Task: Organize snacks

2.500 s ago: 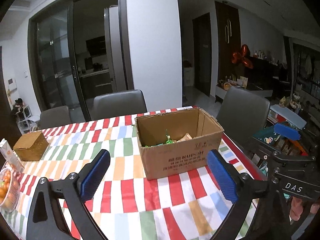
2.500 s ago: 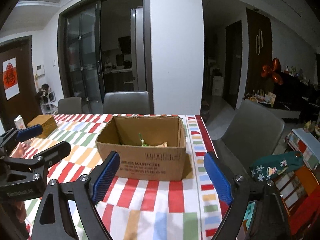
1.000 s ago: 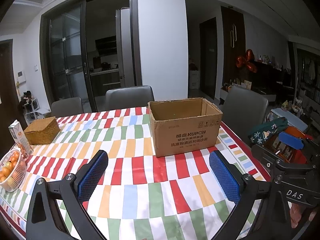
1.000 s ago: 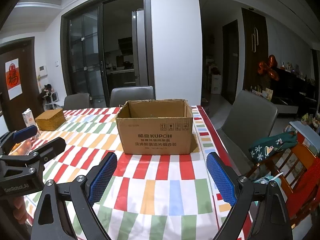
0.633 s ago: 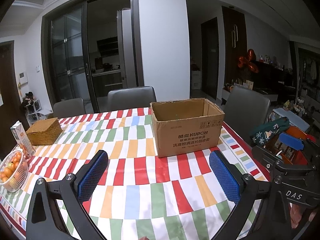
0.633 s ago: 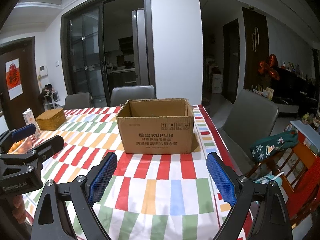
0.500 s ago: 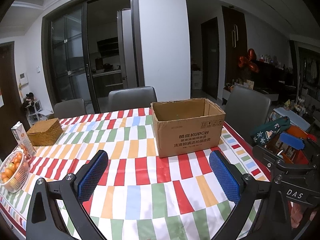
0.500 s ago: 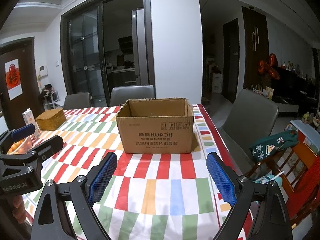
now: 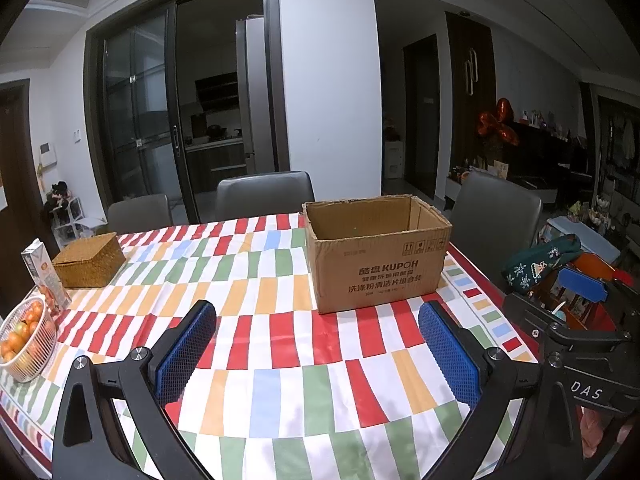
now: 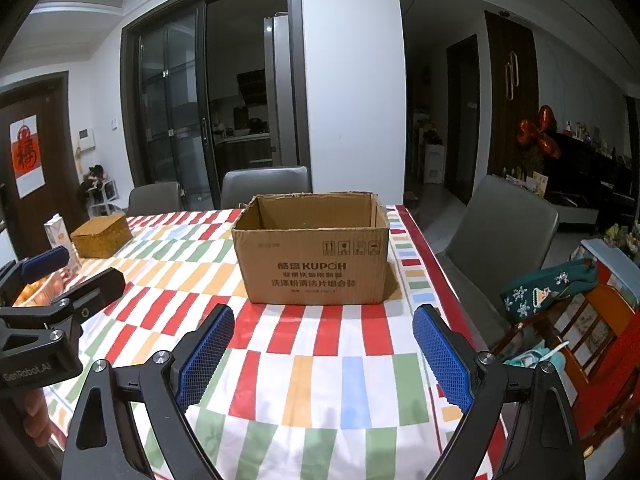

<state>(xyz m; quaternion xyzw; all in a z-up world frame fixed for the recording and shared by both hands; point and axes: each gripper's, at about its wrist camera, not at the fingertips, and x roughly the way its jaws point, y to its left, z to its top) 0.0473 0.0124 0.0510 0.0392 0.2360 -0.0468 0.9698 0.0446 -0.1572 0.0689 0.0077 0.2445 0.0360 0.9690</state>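
While hovering above the striped bench (image 9: 280, 360), both spread wide, grasping nothing: left hand-held gripper (image 9: 318, 324); right hand-held gripper (image 10: 323, 326); ahead of both, open cardboard box (image 10: 316, 256) upright on bench; contents hidden.

Left claw (image 9: 316, 350), right claw (image 10: 324, 350): black frames, silver screws, blue textured pads (image 9: 182, 350)

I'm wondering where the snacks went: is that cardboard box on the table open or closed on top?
Open. The cardboard box has no flaps over its top, and its inner walls show. Its contents are hidden from this low angle.
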